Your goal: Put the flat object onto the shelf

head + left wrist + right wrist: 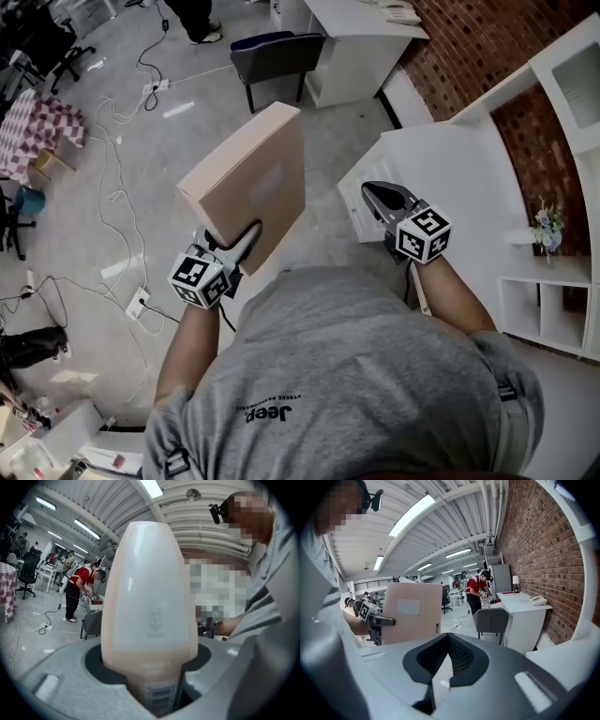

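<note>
The flat object is a tan cardboard box [253, 178] with a white label, held upright and tilted over the floor. My left gripper [246, 239] is shut on its lower edge. In the left gripper view the box [150, 602] fills the middle and stands between the grey jaws of that gripper [151, 660]. The right gripper view shows the box [412, 613] at the left. My right gripper [370, 190] holds nothing, its jaws meeting at the tips [449, 637], and it hovers at the near corner of the white shelf unit [450, 178].
A grey chair [277, 52] and a white desk [361, 37] stand ahead by the brick wall [487, 42]. Cables [122, 216] trail over the floor at left. A small vase of flowers [547, 228] sits on the shelf unit. A person in red [479, 590] stands beyond.
</note>
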`<state>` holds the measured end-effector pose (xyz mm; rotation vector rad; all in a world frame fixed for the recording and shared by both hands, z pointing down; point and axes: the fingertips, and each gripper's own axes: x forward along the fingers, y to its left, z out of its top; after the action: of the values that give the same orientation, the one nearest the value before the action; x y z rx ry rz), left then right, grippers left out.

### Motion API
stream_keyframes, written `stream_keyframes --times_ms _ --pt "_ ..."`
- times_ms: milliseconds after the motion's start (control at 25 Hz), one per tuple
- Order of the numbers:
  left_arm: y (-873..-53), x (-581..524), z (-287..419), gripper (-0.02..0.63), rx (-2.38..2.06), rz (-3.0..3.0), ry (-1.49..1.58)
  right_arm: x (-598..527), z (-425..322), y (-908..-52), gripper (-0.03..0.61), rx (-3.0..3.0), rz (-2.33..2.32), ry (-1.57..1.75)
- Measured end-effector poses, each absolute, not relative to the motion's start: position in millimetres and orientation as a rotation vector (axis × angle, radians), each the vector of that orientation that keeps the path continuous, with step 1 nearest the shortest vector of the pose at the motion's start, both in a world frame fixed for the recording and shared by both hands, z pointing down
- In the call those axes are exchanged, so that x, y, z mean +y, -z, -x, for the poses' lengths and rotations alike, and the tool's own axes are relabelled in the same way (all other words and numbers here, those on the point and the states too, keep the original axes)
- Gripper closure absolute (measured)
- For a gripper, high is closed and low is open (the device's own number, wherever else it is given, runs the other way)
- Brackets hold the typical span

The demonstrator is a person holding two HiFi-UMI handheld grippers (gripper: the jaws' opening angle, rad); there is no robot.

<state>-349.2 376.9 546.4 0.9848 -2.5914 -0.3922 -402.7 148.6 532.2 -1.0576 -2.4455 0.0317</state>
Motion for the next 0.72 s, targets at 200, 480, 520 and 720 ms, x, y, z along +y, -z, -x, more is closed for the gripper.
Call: stream_keyframes --times_ms 200,480,520,720 --pt "-544.4 342.2 341.1 0.314 -2.661 -0.879 0.381 112.1 407.5 -540.6 0.569 -2.406 1.163 -0.021" --pt "-538.1 281.4 304.7 0.314 -2.754 -0.54 0.454 53.9 416.1 -530.3 0.569 -2.329 1.353 0.012" --pt "-533.3 276.5 299.3 0.314 -2.761 -0.503 0.474 50.1 415.8 -525.7 0.569 -2.321 1.376 0.02" --pt "-525.7 263.6 282.5 0.316 -2.782 -0.443 0.48 34.5 407.6 -528.4 0.569 -2.319 1.405 0.029"
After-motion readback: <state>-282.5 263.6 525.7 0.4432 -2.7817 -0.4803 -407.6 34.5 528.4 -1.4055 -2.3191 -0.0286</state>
